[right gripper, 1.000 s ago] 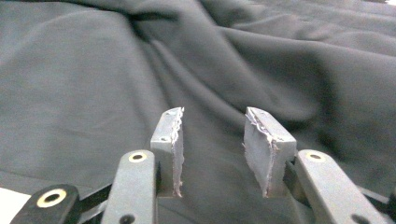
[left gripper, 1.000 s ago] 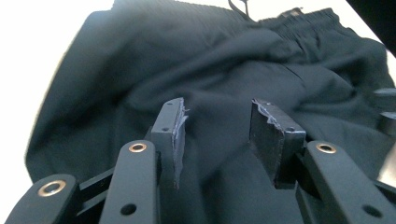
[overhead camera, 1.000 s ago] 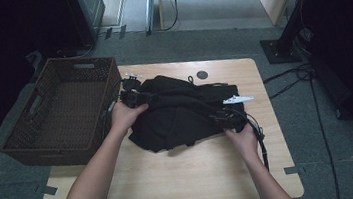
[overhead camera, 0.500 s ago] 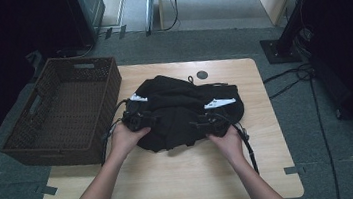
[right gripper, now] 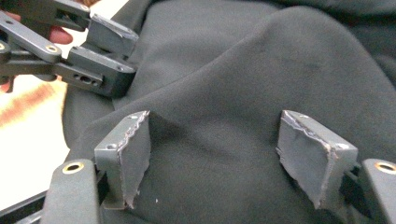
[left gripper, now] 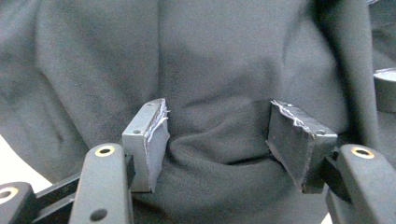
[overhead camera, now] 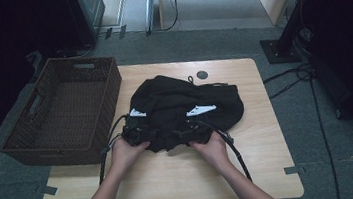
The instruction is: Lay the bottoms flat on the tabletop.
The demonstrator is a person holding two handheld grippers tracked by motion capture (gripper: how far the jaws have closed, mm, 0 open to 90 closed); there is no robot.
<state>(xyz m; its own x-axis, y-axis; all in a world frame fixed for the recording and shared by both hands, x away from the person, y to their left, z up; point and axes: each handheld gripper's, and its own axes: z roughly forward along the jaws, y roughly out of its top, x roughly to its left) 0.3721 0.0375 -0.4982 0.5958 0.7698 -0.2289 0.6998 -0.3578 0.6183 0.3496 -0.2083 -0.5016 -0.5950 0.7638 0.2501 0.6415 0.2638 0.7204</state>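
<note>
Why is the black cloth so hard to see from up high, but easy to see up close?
In the high view the room is dim and the corners go nearly black, so the crumpled black fabric garment looks like one dark lump on the pale wooden table. In the left gripper view soft, even light shows its folds sharply. In the right gripper view the table glares white and blurry.

Both claws low and close together, jaws apart

The forearms come in from the bottom of the high view and converge; the left hand (overhead camera: pixel 126 153) and right hand (overhead camera: pixel 210 148) sit side by side. The left claw (left gripper: pixel 224 144) has just been opening, its pads clear of the cloth (left gripper: pixel 210 79) bunched between them. The right claw (right gripper: pixel 224 154) has likewise been opening, cloth between its spread pads.
</note>
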